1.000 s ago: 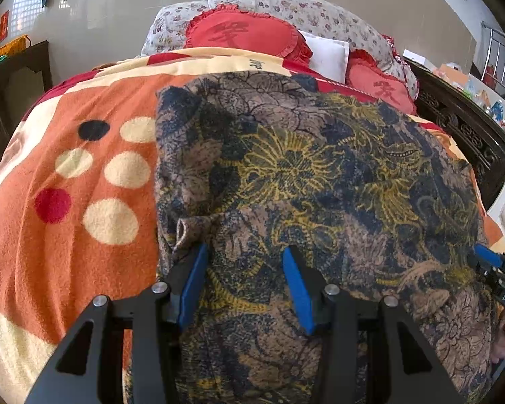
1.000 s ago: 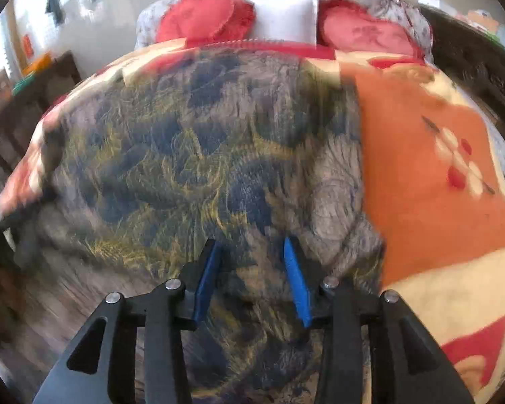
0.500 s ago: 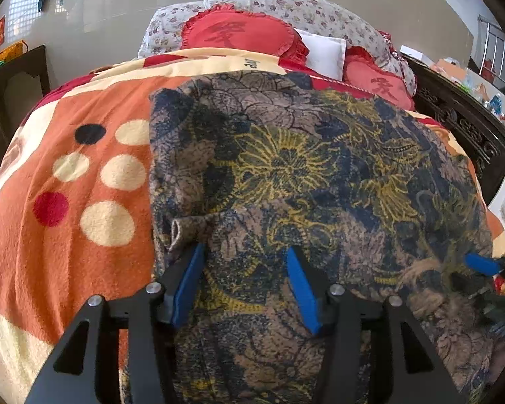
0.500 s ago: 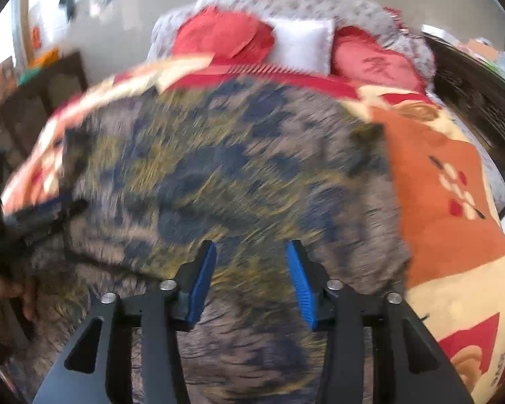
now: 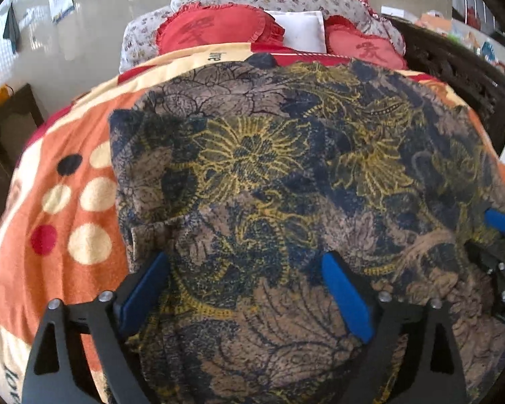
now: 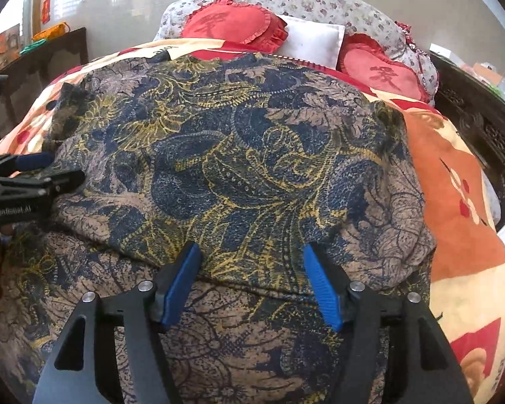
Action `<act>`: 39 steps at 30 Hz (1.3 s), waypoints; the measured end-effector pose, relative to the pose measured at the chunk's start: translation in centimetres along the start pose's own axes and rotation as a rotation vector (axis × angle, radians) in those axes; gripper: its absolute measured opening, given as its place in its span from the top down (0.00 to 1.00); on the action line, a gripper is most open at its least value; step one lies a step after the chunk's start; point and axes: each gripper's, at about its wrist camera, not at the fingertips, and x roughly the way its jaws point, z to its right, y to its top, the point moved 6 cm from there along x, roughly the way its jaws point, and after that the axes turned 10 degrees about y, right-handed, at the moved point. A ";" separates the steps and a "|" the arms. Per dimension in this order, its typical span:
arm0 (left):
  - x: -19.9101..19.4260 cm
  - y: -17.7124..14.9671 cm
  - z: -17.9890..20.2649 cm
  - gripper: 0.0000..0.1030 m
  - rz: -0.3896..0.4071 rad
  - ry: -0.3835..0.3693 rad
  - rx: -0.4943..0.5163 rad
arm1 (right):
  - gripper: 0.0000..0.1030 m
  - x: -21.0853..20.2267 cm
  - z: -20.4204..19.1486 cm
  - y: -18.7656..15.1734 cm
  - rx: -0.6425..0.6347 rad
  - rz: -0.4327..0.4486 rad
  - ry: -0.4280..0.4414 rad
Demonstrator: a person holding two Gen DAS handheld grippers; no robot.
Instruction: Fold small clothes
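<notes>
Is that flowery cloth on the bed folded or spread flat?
Folded: the cloth shows a top layer ending in an edge above a lower layer.

The garment (image 5: 286, 181) is thin matt printed cloth; the blanket (image 5: 50, 202) under it is fuzzy fleece; the far bed frame (image 6: 481, 128) is dark carved wood.

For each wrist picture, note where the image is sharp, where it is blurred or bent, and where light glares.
Left wrist view: the patterned garment is fairly sharp mid-frame; the orange blanket smears at the left edge, and the fisheye bows everything.
Right wrist view: the garment is crisp centrally; glare washes the pale wall, and the corners go dark.
</notes>
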 end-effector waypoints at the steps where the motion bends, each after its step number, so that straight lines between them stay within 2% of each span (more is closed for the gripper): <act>1: 0.1 0.0 0.0 0.05 -0.002 -0.001 -0.002 | 0.22 0.0 0.0 0.0 -0.004 0.000 -0.008; 6: 0.4 0.0 0.1 0.01 -0.021 -0.016 -0.004 | 0.13 0.1 0.2 0.0 0.002 -0.003 -0.046; 8: 0.6 0.2 0.2 0.01 -0.057 -0.025 0.006 | 0.12 0.1 0.3 0.0 0.002 -0.012 -0.051; 9: 0.5 0.6 0.1 0.02 -0.084 -0.034 0.015 | 0.12 0.1 0.3 0.1 -0.004 -0.025 -0.055; 10: 0.2 1.4 -0.1 0.08 -0.096 -0.045 0.013 | 0.12 0.0 0.3 0.5 -0.003 -0.056 -0.059; 11: -0.5 2.2 -0.6 0.10 -0.073 -0.043 -0.009 | 0.13 -0.2 0.4 0.8 0.007 -0.066 -0.055; 12: -1.1 3.0 -1.2 0.10 -0.039 -0.034 -0.032 | 0.15 -0.8 0.5 1.6 0.027 -0.052 -0.041; 14: -1.9 5.4 -2.3 0.10 0.041 0.000 -0.093 | 0.16 -2.4 0.9 3.8 0.065 0.031 -0.019; 15: -1.7 6.2 -2.5 0.10 0.057 0.005 -0.111 | 0.16 -2.8 1.2 5.2 0.080 0.076 -0.022; 17: 0.2 7.6 -2.7 0.10 0.036 0.034 -0.136 | 0.16 -2.1 1.6 7.6 0.098 0.107 -0.025; 20: 4.2 7.5 -3.1 0.13 -0.049 0.094 -0.162 | 0.16 1.3 1.8 9.5 0.113 0.078 -0.012; 21: 5.1 7.1 -3.3 0.12 -0.058 0.086 -0.182 | 0.16 2.3 1.9 9.6 0.113 0.070 -0.017; 24: 5.6 6.1 -4.1 0.10 -0.011 0.028 -0.243 | 0.16 4.8 2.2 8.4 0.086 0.043 -0.041; 26: 6.0 6.0 -4.5 0.09 -0.022 0.002 -0.261 | 0.12 5.2 1.7 7.6 0.039 0.081 -0.063; 27: 6.0 5.6 -4.5 0.07 -0.023 0.001 -0.263 | 0.11 5.2 1.7 7.6 0.035 0.081 -0.069; 30: 6.4 5.7 -4.2 0.00 -0.041 0.064 -0.238 | 0.09 5.6 1.7 7.7 0.044 0.077 -0.055; 33: 6.3 5.5 -4.4 0.00 -0.051 0.029 -0.272 | 0.08 5.7 1.7 7.7 0.045 0.077 -0.054; 39: 6.2 5.6 -4.2 0.00 -0.047 0.034 -0.269 | 0.08 5.6 1.7 7.7 0.044 0.077 -0.054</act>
